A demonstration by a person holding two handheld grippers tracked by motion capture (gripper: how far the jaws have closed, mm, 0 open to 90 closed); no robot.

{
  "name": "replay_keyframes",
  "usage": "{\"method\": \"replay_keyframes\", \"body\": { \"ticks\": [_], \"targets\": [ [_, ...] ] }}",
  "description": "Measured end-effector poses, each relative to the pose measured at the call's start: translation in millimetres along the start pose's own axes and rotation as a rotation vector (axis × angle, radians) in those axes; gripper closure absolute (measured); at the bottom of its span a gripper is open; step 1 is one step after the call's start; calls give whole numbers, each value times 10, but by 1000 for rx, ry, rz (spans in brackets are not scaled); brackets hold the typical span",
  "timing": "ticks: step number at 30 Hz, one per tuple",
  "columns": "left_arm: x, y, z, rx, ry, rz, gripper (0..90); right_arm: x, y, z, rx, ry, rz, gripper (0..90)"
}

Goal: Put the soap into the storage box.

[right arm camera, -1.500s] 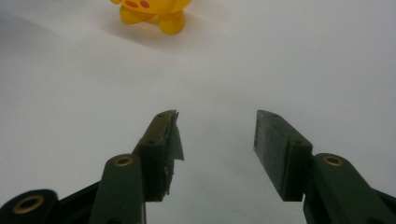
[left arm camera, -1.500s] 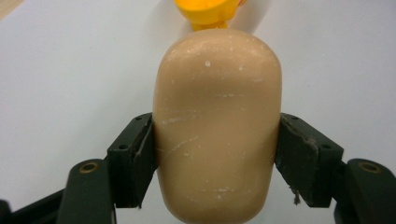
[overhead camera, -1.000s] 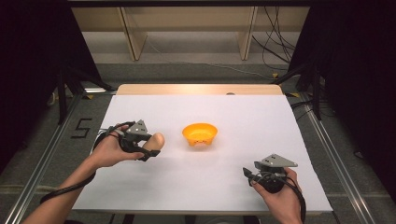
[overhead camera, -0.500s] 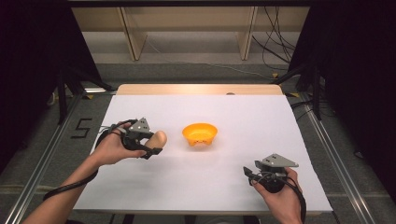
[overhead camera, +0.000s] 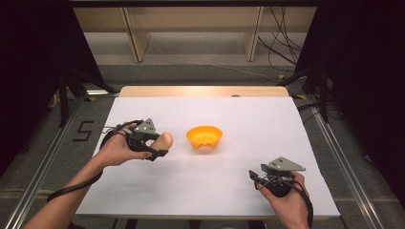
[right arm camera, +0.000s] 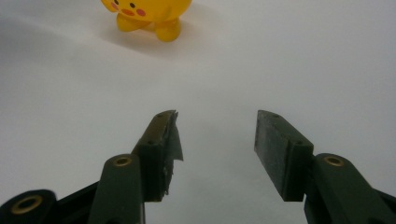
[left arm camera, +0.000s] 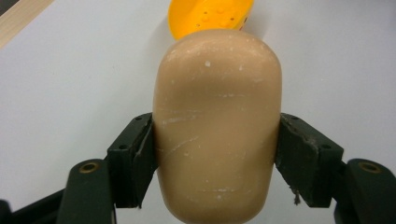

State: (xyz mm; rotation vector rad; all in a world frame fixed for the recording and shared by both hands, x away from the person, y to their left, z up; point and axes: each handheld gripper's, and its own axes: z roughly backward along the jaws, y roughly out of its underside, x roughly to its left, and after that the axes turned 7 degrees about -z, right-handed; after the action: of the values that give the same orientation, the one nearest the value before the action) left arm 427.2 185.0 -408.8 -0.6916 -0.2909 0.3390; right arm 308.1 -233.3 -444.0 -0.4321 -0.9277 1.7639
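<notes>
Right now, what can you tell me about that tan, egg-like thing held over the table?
The tan object is a smooth, rounded, loaf-like lump, matte like plastic or foam, with faint scratches and pale specks. The left claw is shut on it, one black jaw pressed on each flank, its rounded end pointing toward the orange bowl. Whether it rests on the white table cannot be told.

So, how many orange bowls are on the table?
1. The orange bowl stands near the middle of the white table, just right of the tan loaf-shaped object that the left gripper holds.
</notes>
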Motion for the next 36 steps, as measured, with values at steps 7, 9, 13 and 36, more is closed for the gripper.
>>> {"method": "replay_keyframes", "body": {
  "ticks": [7, 9, 13, 36],
  "targets": [
    [10, -34, -28, 4, 3, -3, 325, -14, 0, 5, -14, 7, 13, 491],
    [13, -44, -35, -4, 5, -12, 325, -15, 0, 4, -14, 6, 13, 490],
    [16, -61, -48, -2, 9, -13, 325, 13, 4, 12, -12, 9, -17, 490],
    [67, -199, -122, -10, 23, -40, 325, -9, 1, 9, -16, 8, 7, 489]
  ]
}}
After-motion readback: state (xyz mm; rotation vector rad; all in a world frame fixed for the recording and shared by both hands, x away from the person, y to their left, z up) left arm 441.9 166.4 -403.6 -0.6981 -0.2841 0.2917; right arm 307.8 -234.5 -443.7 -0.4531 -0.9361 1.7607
